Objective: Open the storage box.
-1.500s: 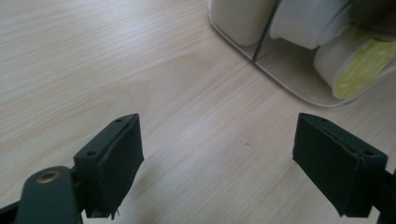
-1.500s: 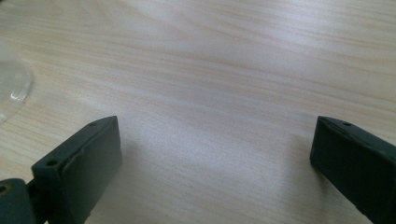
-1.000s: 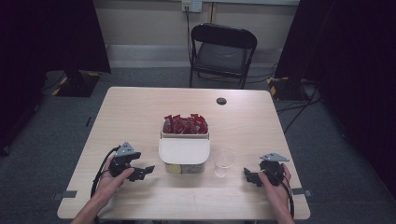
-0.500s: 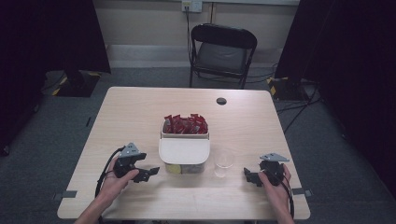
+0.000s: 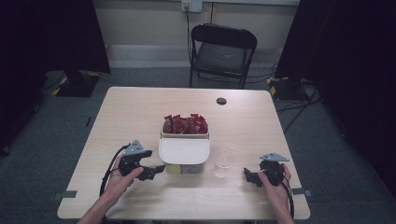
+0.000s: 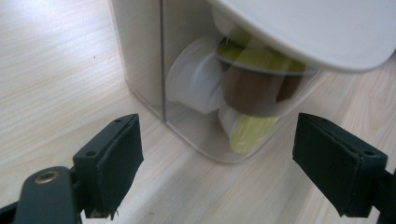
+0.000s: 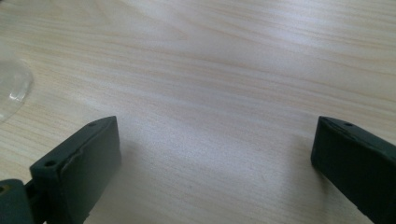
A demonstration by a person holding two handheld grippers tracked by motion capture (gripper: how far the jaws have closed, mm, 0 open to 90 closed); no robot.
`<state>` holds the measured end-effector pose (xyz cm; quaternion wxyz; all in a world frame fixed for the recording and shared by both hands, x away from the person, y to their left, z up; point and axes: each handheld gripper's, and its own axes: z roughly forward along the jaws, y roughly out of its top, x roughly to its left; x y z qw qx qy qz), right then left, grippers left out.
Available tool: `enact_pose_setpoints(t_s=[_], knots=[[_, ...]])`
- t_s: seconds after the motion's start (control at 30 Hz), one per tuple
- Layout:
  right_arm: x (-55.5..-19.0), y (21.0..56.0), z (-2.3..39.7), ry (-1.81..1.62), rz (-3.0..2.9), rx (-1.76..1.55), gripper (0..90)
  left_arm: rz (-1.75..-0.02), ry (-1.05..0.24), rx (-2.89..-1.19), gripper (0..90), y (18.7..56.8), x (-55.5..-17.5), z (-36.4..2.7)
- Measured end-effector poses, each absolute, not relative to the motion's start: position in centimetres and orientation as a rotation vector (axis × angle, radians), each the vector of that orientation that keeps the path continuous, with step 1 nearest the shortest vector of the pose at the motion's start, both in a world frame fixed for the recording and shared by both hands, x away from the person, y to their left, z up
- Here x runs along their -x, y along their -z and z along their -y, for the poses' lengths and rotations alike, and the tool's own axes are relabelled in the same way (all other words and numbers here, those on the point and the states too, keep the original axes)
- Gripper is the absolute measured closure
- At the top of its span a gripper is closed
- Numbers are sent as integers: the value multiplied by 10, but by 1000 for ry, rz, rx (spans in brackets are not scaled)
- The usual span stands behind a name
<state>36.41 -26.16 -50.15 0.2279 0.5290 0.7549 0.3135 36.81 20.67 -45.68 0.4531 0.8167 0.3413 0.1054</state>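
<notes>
Clear container (image 6: 196, 93) just ahead of wide-open left gripper (image 6: 217, 154)

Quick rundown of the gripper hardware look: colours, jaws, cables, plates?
Both handheld units are black. The left gripper and right gripper each carry a grey three-cornered plate on top and trail a black cable. The jaws are blocky black pads with small round holes. Forearms are bare; no sleeves visible.

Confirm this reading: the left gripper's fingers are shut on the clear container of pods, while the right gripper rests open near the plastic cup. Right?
Not quite. The left gripper is open, its fingers spread and short of the clear container, as the left gripper view shows. The right gripper does rest open near the plastic cup.
</notes>
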Motion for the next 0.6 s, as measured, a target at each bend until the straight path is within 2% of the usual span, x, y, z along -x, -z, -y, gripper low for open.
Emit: enact_pose_setpoints(t_s=[0.6], knots=[[-364, 501, 262, -862, -2080, -1457, 11, -816, -217, -1966, 153, 449, -372, -194]])
